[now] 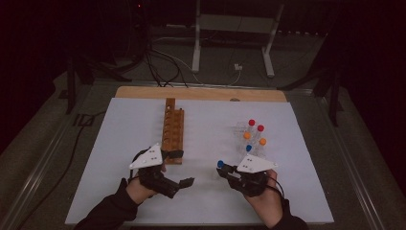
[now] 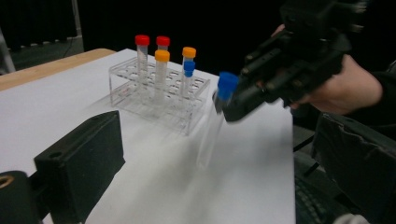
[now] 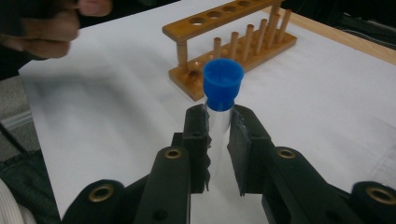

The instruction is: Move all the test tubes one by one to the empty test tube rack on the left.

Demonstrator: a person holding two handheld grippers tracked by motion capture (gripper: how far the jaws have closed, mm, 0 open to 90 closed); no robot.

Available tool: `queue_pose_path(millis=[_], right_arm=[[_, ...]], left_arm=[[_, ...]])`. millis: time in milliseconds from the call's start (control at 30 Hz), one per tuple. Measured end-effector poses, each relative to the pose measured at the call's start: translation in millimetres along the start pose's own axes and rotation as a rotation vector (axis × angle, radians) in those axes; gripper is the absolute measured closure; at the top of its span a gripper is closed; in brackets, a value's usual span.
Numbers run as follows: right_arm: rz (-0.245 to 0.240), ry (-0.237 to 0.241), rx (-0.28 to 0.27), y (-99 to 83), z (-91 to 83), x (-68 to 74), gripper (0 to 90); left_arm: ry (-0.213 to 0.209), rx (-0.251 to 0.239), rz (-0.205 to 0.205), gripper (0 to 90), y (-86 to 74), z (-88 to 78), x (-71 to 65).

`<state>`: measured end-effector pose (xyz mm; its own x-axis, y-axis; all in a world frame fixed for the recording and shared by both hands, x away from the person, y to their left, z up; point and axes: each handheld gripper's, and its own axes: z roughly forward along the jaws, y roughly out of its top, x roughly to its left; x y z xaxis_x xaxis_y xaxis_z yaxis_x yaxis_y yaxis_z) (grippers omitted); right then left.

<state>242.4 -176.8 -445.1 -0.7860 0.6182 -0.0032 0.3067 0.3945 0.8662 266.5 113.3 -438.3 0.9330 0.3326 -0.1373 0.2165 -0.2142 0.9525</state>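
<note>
Pinching a clear test tube with a blue cap (image 3: 223, 84), the right gripper (image 3: 217, 122) has its two black jaws pressed against the tube's sides just below the cap. The right gripper view shows this grip close up, with the cap standing above the jaw tips. The left gripper view shows the same tube (image 2: 215, 122) from the side: it hangs tilted from the right gripper (image 2: 229, 108), its lower end down toward the white sheet, though motion blur hides whether it touches. In the high view only the tube's blue cap (image 1: 220, 164) is clear, near the front of the table (image 1: 201, 93), between the two hands.

Just behind the right gripper (image 1: 228, 171) in the high view stands a clear plastic rack (image 1: 249, 139) holding five capped tubes. The left gripper view shows their colours best: two red, two orange, one blue, all upright in the rack (image 2: 159, 95).

A wooden rack (image 1: 173, 130) stands left of centre, running away from the person. The right gripper view shows the wooden rack (image 3: 231, 44) has a top rail with a row of holes and a line of upright pegs beside it.

The left gripper (image 1: 181, 168) sits near the wooden rack's front end, its jaws spread wide apart and holding nothing; the left gripper view confirms the wide gap.
</note>
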Motion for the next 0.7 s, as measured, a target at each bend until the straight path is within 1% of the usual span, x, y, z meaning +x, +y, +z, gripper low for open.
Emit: queue_pose_path(millis=[33, 100, 133, 167, 233, 300, 333, 433, 467, 500, 567, 600, 633, 667, 700], right_arm=[[0.003, 0.009, 0.005, 0.0, 2.0, 0.8, 77.3], [0.002, 0.011, 0.004, -0.2, 2.7, 0.8, 77.3], [0.006, 0.015, 0.006, -0.3, 3.2, 0.8, 77.2], [0.005, 0.017, 0.007, -0.2, 3.6, 0.9, 77.3], [0.007, 0.019, 0.003, -0.2, 3.6, 1.6, 77.2], [0.008, 0.022, 0.001, -0.3, 3.7, 2.2, 77.3], [0.005, 0.023, -0.001, -0.2, 3.5, 2.8, 77.2], [0.002, 0.024, -0.001, -0.1, 3.4, 2.8, 77.3], [0.006, 0.026, 0.000, -0.1, 3.6, 3.0, 77.2], [0.006, 0.026, 0.000, -0.1, 3.6, 3.0, 77.2], [0.006, 0.028, -0.001, 0.0, 3.7, 2.9, 77.2], [0.007, 0.028, -0.001, 0.2, 3.5, 3.0, 77.2], [0.006, 0.027, -0.003, 0.3, 3.4, 3.1, 77.2], [0.006, 0.027, -0.003, 0.3, 3.4, 3.1, 77.2], [0.007, 0.026, -0.004, 0.5, 3.2, 3.2, 77.2]], left_arm=[[-0.003, 0.003, 0.003, 6.0, 2.8, 5.3, -0.3], [-0.021, 0.012, 0.006, 6.2, 7.6, 15.4, -0.6], [-0.023, 0.015, 0.013, 7.4, 9.6, 20.0, -0.9], [-0.021, 0.021, 0.018, 10.4, 11.5, 24.3, -0.9], [-0.034, 0.024, 0.016, 16.0, 14.6, 31.6, -0.9], [-0.041, 0.043, 0.021, 18.2, 17.2, 38.4, -1.3], [-0.032, 0.045, 0.026, 23.0, 18.0, 40.9, -1.8], [-0.029, 0.042, 0.027, 27.7, 20.0, 46.5, -2.0], [-0.031, 0.043, 0.028, 33.5, 20.6, 48.1, -1.8], [-0.035, 0.050, 0.030, 33.5, 21.2, 49.6, -1.6], [-0.044, 0.060, 0.038, 39.7, 21.9, 52.6, -1.9], [-0.044, 0.065, 0.046, 44.4, 22.0, 53.9, -2.5], [-0.045, 0.070, 0.051, 46.6, 22.0, 55.3, -3.0], [-0.051, 0.075, 0.056, 46.6, 21.8, 56.2, -3.1], [-0.053, 0.078, 0.058, 49.4, 21.4, 57.6, -3.4]])
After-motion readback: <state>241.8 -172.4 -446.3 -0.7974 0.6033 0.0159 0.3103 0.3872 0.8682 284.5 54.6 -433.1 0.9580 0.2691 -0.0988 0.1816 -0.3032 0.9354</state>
